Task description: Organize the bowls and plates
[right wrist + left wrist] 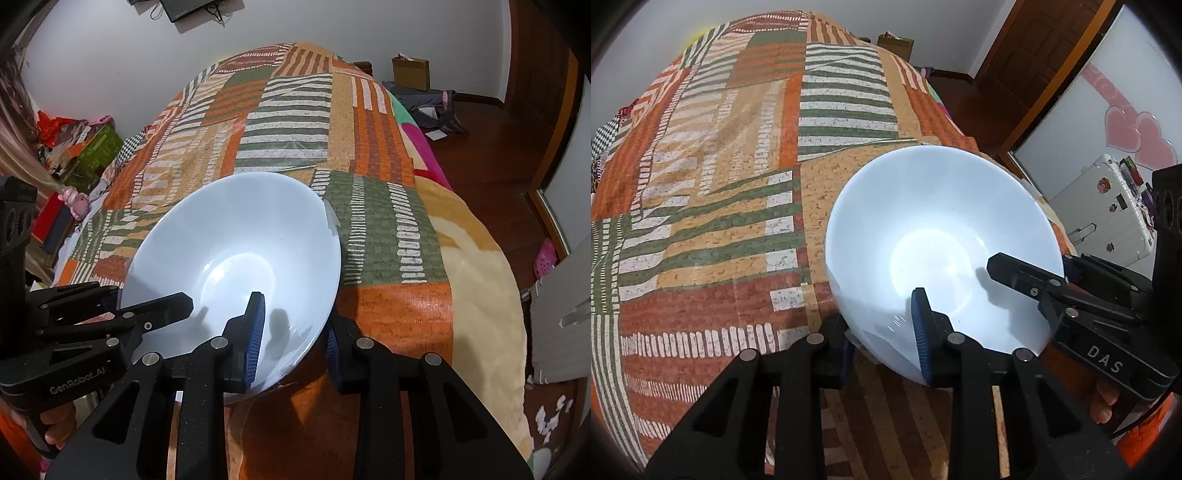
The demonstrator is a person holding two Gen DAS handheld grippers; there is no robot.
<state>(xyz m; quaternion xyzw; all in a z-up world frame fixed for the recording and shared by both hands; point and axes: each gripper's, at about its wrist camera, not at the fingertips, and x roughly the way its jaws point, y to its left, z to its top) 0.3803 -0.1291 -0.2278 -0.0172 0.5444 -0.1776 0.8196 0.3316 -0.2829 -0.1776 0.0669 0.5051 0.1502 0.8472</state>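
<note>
A white bowl (945,251) sits near the bed's (738,184) edge on a patterned cover. The left tool (882,332) and right tool (295,332) each pinch its rim, one finger inside, one outside. The smooth rim could slip, tipping the bowl off the bed.

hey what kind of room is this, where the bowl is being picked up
Most likely a bedroom in a home. The white bowl sits on a bed under a patterned orange and green cover, with a wooden floor beside it and a door panel with pink hearts.
</note>
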